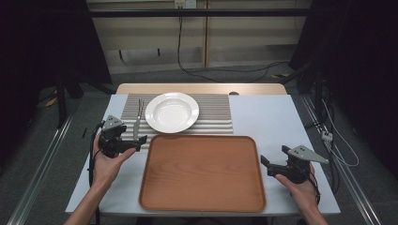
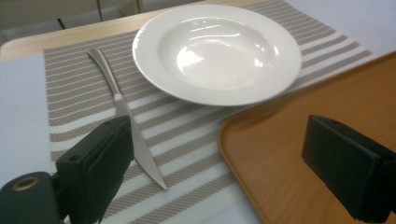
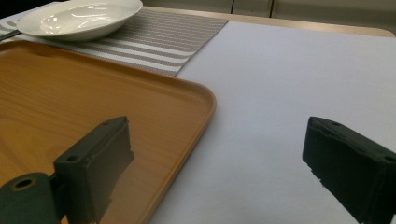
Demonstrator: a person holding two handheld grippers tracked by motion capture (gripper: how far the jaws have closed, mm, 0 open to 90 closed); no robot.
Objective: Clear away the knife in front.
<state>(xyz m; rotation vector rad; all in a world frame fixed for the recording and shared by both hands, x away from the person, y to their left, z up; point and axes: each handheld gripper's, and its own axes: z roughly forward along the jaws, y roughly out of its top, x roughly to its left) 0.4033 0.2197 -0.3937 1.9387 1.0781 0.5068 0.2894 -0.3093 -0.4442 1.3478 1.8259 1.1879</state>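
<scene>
A white deep plate (image 1: 172,112) (image 2: 217,51) rests on a grey-and-white striped placemat (image 1: 213,115) (image 2: 84,88). Left of the plate a silver knife (image 1: 139,112) (image 2: 122,107) lies on the mat, its blade pointing toward me. My left gripper (image 1: 132,137) (image 2: 224,172) is open just over the mat's near left corner, and the knife blade runs beside its left jaw without touching it. A large empty wooden tray (image 1: 202,172) (image 3: 56,93) sits in front of me. My right gripper (image 1: 274,155) (image 3: 224,168) is open and empty over the tray's right rim and the white table.
The white table top (image 1: 267,117) (image 3: 280,93) has bare room right of the tray and the mat. A wooden strip (image 1: 202,88) runs along the far edge. Cables lie on the floor beyond and to the right.
</scene>
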